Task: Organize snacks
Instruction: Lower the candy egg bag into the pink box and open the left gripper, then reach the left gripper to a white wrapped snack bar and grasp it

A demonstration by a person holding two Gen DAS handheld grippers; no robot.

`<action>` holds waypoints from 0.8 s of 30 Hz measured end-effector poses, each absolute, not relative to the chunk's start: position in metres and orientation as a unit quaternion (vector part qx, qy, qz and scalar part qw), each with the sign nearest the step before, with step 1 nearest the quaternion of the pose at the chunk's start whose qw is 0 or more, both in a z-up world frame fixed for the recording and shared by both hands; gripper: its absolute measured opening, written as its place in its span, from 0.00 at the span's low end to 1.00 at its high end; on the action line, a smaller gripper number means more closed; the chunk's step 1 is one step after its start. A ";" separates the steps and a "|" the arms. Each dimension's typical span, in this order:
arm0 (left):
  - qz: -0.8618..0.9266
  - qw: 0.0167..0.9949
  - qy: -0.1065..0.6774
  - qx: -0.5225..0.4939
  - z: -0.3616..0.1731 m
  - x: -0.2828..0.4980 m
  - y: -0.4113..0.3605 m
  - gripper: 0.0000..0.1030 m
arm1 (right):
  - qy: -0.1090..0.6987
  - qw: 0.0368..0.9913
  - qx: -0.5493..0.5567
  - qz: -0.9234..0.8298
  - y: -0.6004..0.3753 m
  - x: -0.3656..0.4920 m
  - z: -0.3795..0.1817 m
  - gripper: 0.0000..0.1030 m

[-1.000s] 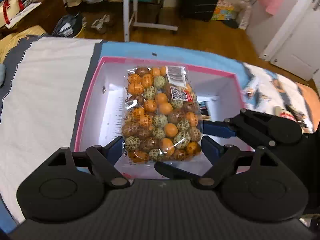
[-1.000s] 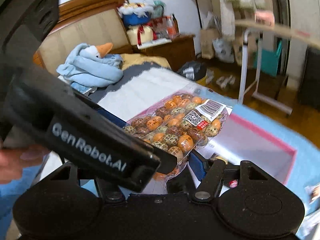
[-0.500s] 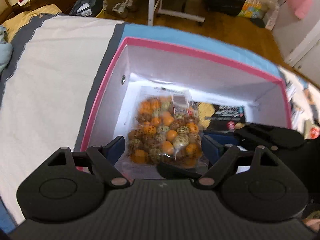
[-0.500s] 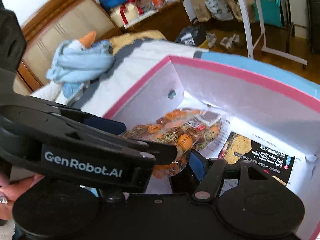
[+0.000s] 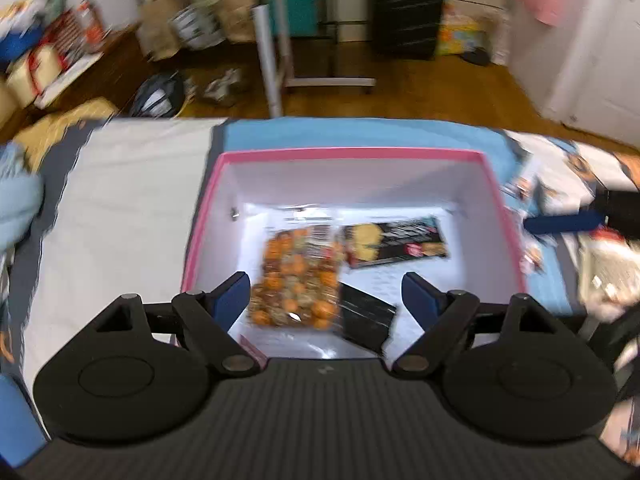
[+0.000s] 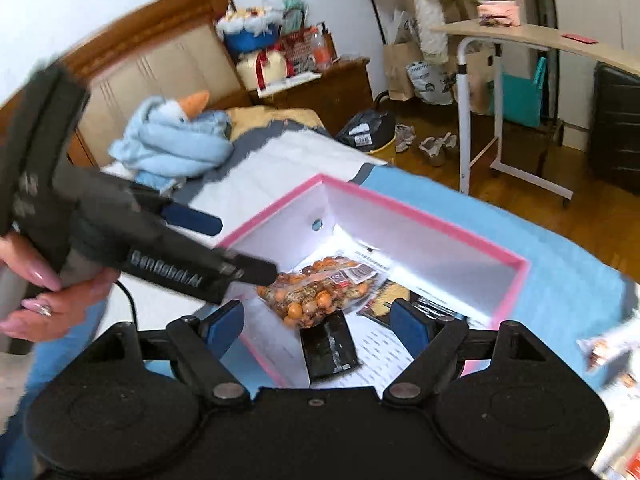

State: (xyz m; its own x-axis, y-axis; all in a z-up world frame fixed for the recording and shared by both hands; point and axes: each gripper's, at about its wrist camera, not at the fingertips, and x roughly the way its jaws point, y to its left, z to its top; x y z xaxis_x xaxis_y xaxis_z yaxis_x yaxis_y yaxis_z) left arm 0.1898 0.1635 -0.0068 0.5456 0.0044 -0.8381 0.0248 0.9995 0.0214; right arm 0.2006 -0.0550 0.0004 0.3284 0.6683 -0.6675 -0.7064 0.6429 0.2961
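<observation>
A clear bag of orange and brown candy balls (image 5: 298,280) (image 6: 320,288) lies on the floor of the white box with a pink rim (image 5: 352,154) (image 6: 420,216). Beside it lie a black cracker packet (image 5: 396,240) and a smaller black packet (image 5: 368,316) (image 6: 332,348). My left gripper (image 5: 326,296) (image 6: 228,244) hangs open above the box's near left side, holding nothing. My right gripper (image 6: 318,320) is above the box's near edge, its jaws opening with nothing gripped; one of its blue fingers (image 5: 564,222) shows past the box's right wall.
The box sits on a bed with a blue and white cover. Loose snack packets (image 5: 608,272) (image 6: 612,344) lie on the cover right of the box. A blue plush bundle (image 6: 176,140) is at the headboard, a rolling desk (image 6: 520,40) on the wooden floor. A hand (image 6: 44,292) holds the left gripper.
The candy bag, held over the box between both grippers a second ago, went down into it and now lies loose. Both grippers have pulled up and back; the right jaws stand wider.
</observation>
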 end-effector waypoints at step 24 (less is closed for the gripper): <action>-0.169 0.877 0.449 0.010 -0.006 0.195 -0.022 0.67 | 0.383 0.886 0.074 0.252 -0.241 0.216 0.010 0.77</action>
